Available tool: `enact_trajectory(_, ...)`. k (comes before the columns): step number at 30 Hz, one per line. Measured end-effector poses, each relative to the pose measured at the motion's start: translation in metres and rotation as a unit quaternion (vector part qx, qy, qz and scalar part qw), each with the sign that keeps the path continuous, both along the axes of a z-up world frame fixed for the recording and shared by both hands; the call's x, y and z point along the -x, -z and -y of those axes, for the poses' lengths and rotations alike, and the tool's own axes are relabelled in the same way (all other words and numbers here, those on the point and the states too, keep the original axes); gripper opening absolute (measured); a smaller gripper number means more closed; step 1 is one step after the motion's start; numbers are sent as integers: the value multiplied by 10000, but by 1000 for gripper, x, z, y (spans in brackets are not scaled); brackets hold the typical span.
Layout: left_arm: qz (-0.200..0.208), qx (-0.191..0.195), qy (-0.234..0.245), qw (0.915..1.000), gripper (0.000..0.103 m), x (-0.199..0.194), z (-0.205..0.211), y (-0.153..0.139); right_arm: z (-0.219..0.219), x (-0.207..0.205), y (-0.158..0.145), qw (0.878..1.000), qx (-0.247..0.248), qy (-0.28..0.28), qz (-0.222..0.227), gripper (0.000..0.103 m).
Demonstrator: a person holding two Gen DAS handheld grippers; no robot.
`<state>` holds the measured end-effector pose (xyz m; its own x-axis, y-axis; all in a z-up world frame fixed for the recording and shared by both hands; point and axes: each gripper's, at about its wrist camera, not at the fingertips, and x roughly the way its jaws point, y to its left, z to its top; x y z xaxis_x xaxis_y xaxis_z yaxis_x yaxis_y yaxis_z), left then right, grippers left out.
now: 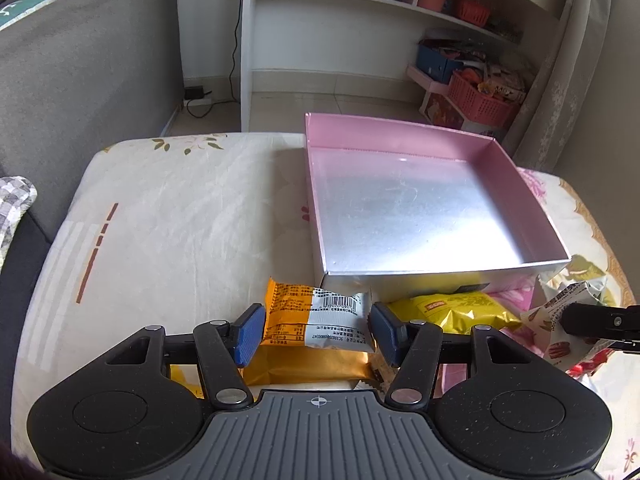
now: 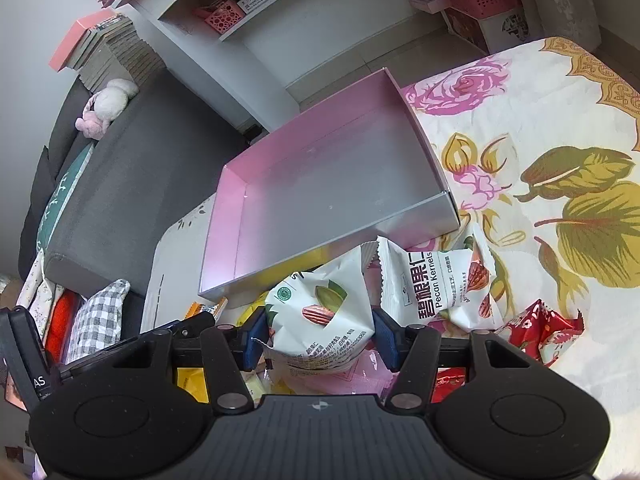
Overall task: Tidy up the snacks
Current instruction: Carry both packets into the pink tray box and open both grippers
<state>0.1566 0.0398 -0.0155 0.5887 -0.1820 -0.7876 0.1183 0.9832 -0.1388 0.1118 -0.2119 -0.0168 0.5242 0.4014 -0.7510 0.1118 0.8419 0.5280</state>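
My left gripper (image 1: 317, 330) is shut on an orange and silver snack packet (image 1: 320, 320), its blue pads pressing both sides just in front of the pink box (image 1: 400, 132). Under the packet lies a gold wrapper (image 1: 304, 368). In the right wrist view my right gripper (image 2: 320, 336) is shut on a white nut packet (image 2: 324, 312) printed with a green leaf and a brown nut. Beside it lies a white pecan kernels packet (image 2: 436, 284). The pink box (image 2: 240, 200), silver inside, holds nothing. The right gripper's black finger (image 1: 592, 320) shows at the left view's right edge.
A yellow packet (image 1: 460, 308) lies against the box's near wall. Red packets (image 2: 540, 328) and pink wrappers (image 2: 352, 376) lie on the floral cloth (image 2: 560, 128). A grey sofa (image 1: 80, 80) stands to the left, a white shelf unit (image 1: 360, 20) behind.
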Motion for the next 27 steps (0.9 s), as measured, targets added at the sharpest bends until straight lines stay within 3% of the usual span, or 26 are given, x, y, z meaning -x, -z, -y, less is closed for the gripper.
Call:
enact_trajectory(8, 336, 428, -226, 9983, 56, 2, -9, -22, 8, 1, -17, 9993, -178, 146, 283, 47)
enact_trajectory(13, 327, 778, -277, 9960, 56, -12, 6, -25, 15, -10, -18, 9983, -226, 395, 355, 47)
enact_trajectory(20, 749, 509, 165, 9958, 56, -42, 48, -20, 16, -39, -23, 9958, 47, 463, 782, 47)
enact_trajectory(27, 677, 56, 454, 9967, 56, -50, 68, 13, 13, -58, -2, 9952, 304, 360, 859, 47)
